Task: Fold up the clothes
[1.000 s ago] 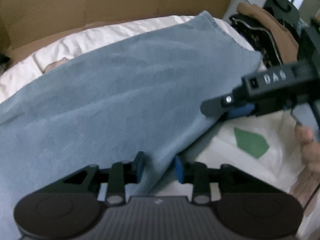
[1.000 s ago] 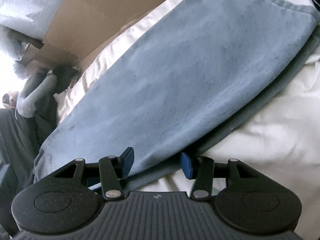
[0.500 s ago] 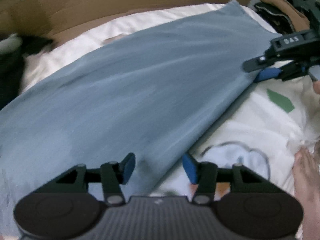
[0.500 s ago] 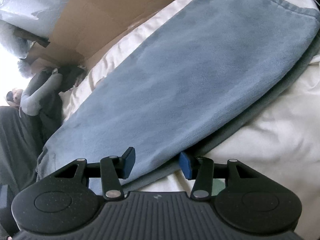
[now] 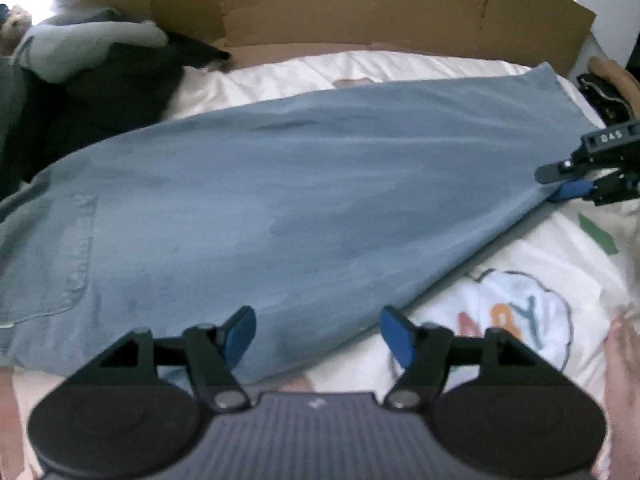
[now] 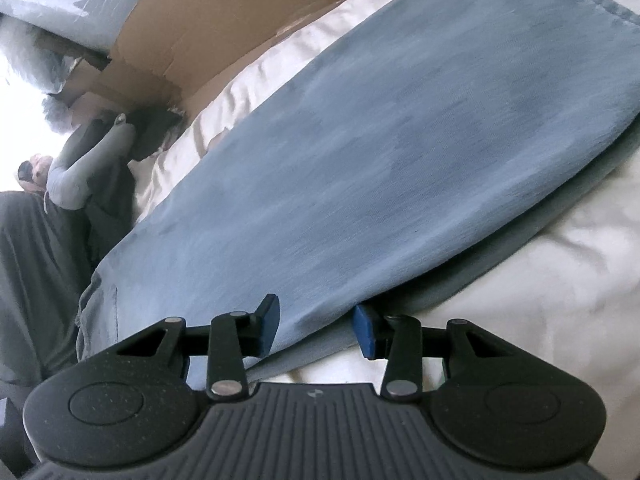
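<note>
Lying flat across the white quilted bed cover (image 5: 400, 68) is a long pair of faded blue denim trousers (image 5: 304, 200), folded leg over leg, the waist and a back pocket out toward nine o'clock in the left wrist view and the hems toward two o'clock.

The left gripper (image 5: 318, 332) hangs over the trousers' near edge at six o'clock. Its blue pads are spreading apart, with the folded edge between them but pressed by neither.

The right gripper (image 6: 316, 326) sits at the fold farther along, seen at three o'clock from the left camera. Its pads are drawing together, with the edge of the doubled cloth between them. They stand close to it, and I cannot tell that they pinch it.

On the cover at four o'clock is a printed cloud with coloured letters (image 5: 516, 312). A green patch (image 5: 600, 232) lies just beyond it.

A brown cardboard sheet (image 5: 360, 4) stands along the far side at twelve o'clock. Dark and grey clothes (image 5: 92, 68) are heaped at ten o'clock.
</note>
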`<state>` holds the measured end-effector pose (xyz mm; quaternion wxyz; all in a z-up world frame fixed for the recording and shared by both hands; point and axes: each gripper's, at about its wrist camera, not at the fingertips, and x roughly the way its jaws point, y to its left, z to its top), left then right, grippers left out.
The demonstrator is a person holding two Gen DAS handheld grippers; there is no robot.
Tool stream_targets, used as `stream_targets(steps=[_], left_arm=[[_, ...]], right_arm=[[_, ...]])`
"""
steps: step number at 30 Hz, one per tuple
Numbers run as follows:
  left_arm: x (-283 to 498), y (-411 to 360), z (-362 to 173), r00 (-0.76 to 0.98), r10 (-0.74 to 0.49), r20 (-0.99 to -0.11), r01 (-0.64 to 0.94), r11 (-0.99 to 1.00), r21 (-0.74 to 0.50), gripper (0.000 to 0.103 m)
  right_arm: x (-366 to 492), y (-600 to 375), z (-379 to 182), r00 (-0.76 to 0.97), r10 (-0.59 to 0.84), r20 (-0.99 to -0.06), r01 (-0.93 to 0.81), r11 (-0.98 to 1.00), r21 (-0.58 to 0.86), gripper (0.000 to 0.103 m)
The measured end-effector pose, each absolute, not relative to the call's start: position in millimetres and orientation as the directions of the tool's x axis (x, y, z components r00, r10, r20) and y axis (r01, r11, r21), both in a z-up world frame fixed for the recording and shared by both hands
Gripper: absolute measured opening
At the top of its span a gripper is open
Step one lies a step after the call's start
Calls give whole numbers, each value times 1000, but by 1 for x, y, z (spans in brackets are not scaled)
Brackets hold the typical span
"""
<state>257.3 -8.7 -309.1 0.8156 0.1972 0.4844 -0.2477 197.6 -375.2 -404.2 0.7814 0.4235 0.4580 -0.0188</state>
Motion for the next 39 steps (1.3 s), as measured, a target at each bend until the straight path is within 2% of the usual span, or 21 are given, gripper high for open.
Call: stream_targets(steps=[7, 17, 21, 25, 27, 29, 33, 36, 38, 39], left_arm=[[258, 22, -318, 447, -144, -883, 539, 831, 137, 73], [259, 71, -331, 448, -53, -892, 396, 907, 145, 73], [263, 85, -346, 431, -15, -902, 337, 930, 145, 69], [265, 94, -352, 439, -51, -897, 257, 964, 70, 69], [265, 97, -353, 459, -105, -882, 242, 970, 10, 69], [266, 97, -357, 474, -103, -874, 230, 973, 10, 69], [268, 100, -357, 492, -119, -862, 192, 981, -26, 57], [264, 106, -352, 501, -120, -857, 176, 984, -35, 34], [260, 112, -349, 501, -129, -856, 174, 984, -46, 26], [259, 114, -348, 498, -125, -858, 176, 984, -42, 22]], right_arm=[[207, -352, -410, 547, 397, -737, 385, 662, 643, 42], [216, -323, -417, 492, 458, -741, 341, 681, 648, 42], [225, -317, -408, 500, 465, -730, 318, 686, 655, 42], [229, -315, -403, 508, 462, -727, 308, 691, 654, 41], [229, -316, -403, 511, 457, -728, 319, 686, 654, 37], [228, -316, -404, 512, 454, -729, 326, 683, 654, 34], [226, -317, -404, 511, 444, -736, 335, 685, 646, 26], [224, -319, -404, 519, 439, -733, 342, 679, 649, 18], [222, -321, -402, 531, 425, -733, 348, 680, 646, 9], [221, -322, -401, 537, 413, -735, 348, 686, 639, 9]])
